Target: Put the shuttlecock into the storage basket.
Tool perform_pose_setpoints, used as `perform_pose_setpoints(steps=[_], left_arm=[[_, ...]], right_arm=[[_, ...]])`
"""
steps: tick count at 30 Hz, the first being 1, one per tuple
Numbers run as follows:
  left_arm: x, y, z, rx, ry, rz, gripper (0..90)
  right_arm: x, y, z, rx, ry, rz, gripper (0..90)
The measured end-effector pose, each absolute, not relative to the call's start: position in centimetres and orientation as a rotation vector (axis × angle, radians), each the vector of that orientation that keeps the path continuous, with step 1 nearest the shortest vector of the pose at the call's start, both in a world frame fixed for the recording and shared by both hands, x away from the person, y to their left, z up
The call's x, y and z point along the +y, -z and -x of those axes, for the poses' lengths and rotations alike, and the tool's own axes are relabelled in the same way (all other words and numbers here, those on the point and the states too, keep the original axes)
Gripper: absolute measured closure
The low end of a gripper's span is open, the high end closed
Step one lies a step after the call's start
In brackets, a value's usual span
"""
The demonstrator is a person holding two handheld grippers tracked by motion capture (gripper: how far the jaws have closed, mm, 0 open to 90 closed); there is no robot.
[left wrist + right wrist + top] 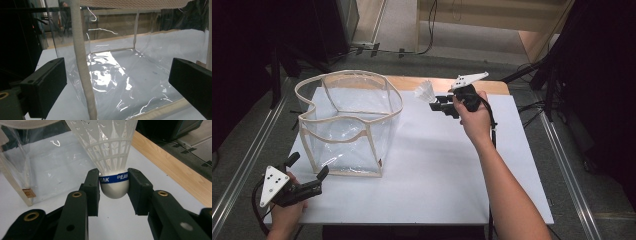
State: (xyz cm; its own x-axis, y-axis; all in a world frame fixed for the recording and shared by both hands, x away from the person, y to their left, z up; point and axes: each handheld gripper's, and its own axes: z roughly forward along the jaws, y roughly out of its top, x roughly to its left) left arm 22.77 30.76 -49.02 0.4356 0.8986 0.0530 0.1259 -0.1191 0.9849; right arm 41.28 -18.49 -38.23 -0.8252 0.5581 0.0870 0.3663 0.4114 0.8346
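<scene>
A clear plastic bag [349, 122] with cream fabric trim stands open on the white table [437, 165], left of centre. My right gripper [435, 105] is raised at the back of the table, to the right of the bag, shut on a white plastic shuttlecock [425, 92]. In the right gripper view its jaws clamp the shuttlecock [113, 180] by the blue-banded cork, skirt pointing up. My left gripper [307, 162] rests at the front left, open, its jaws facing the bag's near corner. A cream seam [82, 65] of the bag [120, 75] runs up between those jaws.
A bare wooden edge [442, 82] runs along the back of the table. Black stands and cables [552, 65] flank the table on both sides. The white tabletop stretches right of the bag toward the front.
</scene>
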Motion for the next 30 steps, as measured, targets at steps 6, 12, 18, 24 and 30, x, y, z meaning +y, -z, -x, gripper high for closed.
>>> perform_pose_setpoints(steps=[6,12,18,24,30], left_arm=[[30.8,49.0,-22.8,0.929,-0.857,-1.561,2.3],[30.8,49.0,-22.8,0.930,-0.856,-1.561,2.3],[30.8,49.0,-22.8,0.929,-0.856,-1.561,2.3],[30.7,49.0,-22.8,0.928,-0.857,-1.562,2.3],[30.7,49.0,-22.8,0.927,-0.856,-1.564,2.3]], right_arm=[[-18.2,37.9,-41.2,2.435,-1.376,-0.816,61.4],[-18.0,37.7,-41.1,2.431,-1.387,-0.809,61.4],[-17.9,37.6,-41.0,2.424,-1.393,-0.811,61.3],[-17.8,37.4,-40.9,2.422,-1.403,-0.805,61.3],[-17.5,37.0,-40.7,2.410,-1.424,-0.801,61.3]])
